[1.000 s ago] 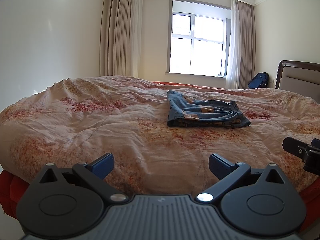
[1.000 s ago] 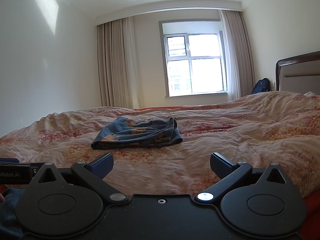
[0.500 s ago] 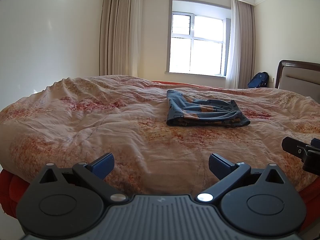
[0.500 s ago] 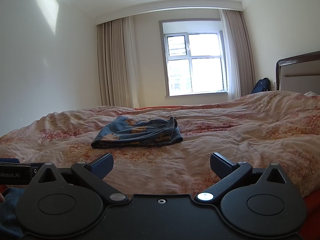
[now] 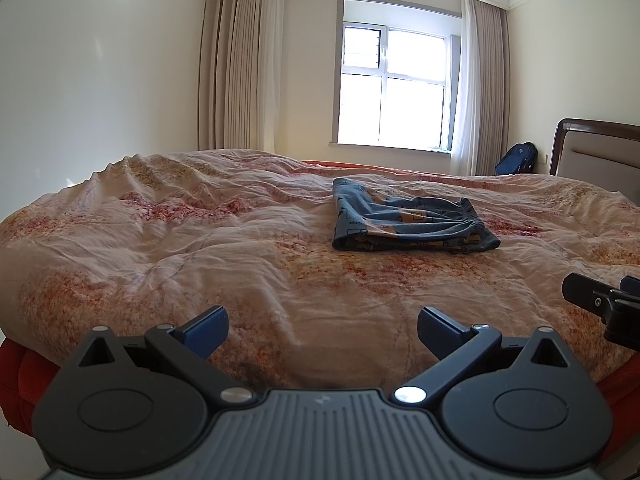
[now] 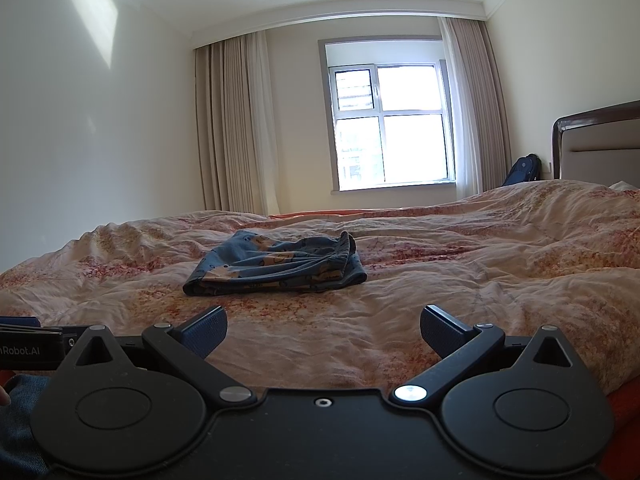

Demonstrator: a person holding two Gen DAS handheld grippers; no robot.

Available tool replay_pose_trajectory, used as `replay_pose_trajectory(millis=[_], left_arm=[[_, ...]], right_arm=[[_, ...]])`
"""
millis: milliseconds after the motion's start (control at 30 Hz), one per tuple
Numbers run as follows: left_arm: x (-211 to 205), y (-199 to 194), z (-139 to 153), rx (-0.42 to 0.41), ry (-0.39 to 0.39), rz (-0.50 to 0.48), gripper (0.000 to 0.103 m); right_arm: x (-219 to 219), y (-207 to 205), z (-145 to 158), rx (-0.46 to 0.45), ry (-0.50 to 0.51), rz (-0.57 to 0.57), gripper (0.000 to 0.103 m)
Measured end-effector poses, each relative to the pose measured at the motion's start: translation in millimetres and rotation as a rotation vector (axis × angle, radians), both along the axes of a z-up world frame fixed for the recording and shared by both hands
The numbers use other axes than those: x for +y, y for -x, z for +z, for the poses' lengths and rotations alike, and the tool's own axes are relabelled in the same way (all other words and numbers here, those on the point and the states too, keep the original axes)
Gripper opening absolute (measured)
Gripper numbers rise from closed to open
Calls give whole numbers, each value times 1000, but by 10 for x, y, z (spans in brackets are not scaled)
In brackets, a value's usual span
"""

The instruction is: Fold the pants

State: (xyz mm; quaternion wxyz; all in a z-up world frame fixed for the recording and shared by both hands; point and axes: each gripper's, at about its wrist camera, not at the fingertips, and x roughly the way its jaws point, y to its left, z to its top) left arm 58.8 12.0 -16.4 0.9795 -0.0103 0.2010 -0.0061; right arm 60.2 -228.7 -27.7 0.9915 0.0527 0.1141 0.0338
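Blue patterned pants (image 5: 408, 222) lie folded into a compact stack in the middle of the bed, also seen in the right wrist view as the pants (image 6: 276, 266). My left gripper (image 5: 322, 330) hangs open near the bed's front edge, well short of the pants, with nothing between its fingers. My right gripper (image 6: 324, 330) is likewise open and empty, back from the pants. Part of the right gripper shows at the right edge of the left wrist view, and the left gripper's body at the left edge of the right wrist view.
A rumpled floral quilt (image 5: 180, 248) covers the bed, over a red sheet (image 5: 20, 376). A padded headboard (image 5: 600, 156) stands at the right, with a blue backpack (image 5: 518, 160) beside it. Curtains (image 5: 236, 72) and a window (image 5: 394, 76) are behind.
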Motion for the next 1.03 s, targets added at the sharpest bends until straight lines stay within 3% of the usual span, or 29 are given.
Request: replay_pose_trajectory(millis=[1033], left_arm=[[53, -22, 25, 19, 20, 22, 103]], right_arm=[[-2, -13, -24, 24, -4, 4, 103]])
